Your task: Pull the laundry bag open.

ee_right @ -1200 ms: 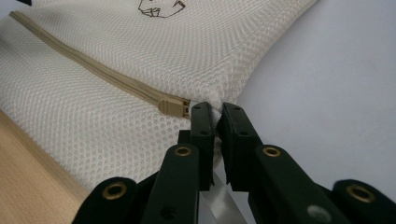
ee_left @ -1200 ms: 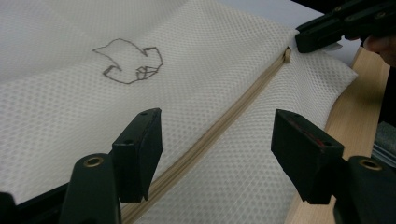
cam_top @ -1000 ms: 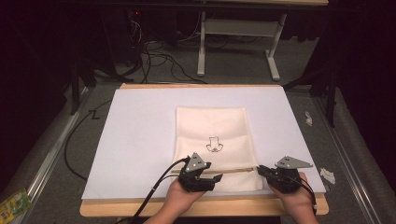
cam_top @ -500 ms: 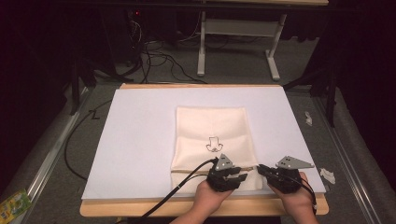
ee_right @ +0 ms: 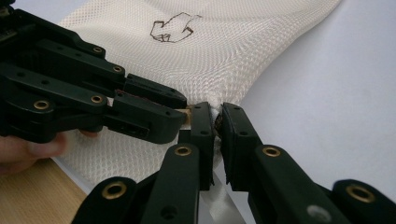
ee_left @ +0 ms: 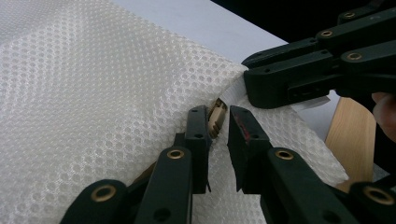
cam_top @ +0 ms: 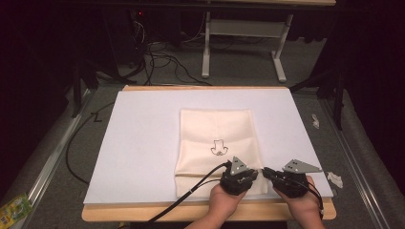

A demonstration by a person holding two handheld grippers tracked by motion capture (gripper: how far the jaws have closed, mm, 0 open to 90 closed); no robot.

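Observation:
A cream mesh bag (cam_top: 217, 129) with a small black line drawing (cam_top: 218, 148) lies flat on a white sheet (cam_top: 143, 143). Both grippers meet at its near right corner. My left gripper (cam_top: 257, 171) points right, and its jaws pinch a small tan zipper tab (ee_left: 215, 116) at the bag's edge (ee_left: 93, 93). My right gripper (cam_top: 264, 170) points left and is shut on the corner of the mesh (ee_right: 215, 100). The two sets of tips almost touch: the right gripper (ee_left: 245, 77) lies just past my left gripper (ee_left: 219, 116), and the left gripper (ee_right: 184, 109) lies beside my right gripper (ee_right: 217, 109).
The white sheet covers a wooden table (cam_top: 205, 212) whose near edge runs under both hands. Paper scraps (cam_top: 335, 179) lie off the sheet's right side. A green packet (cam_top: 14, 207) is on the floor at lower left, with cables (cam_top: 157, 52) and a desk frame (cam_top: 239, 28) behind.
My left gripper has slid right along the bag's near edge until it meets the right gripper. The right gripper has held still at the corner.

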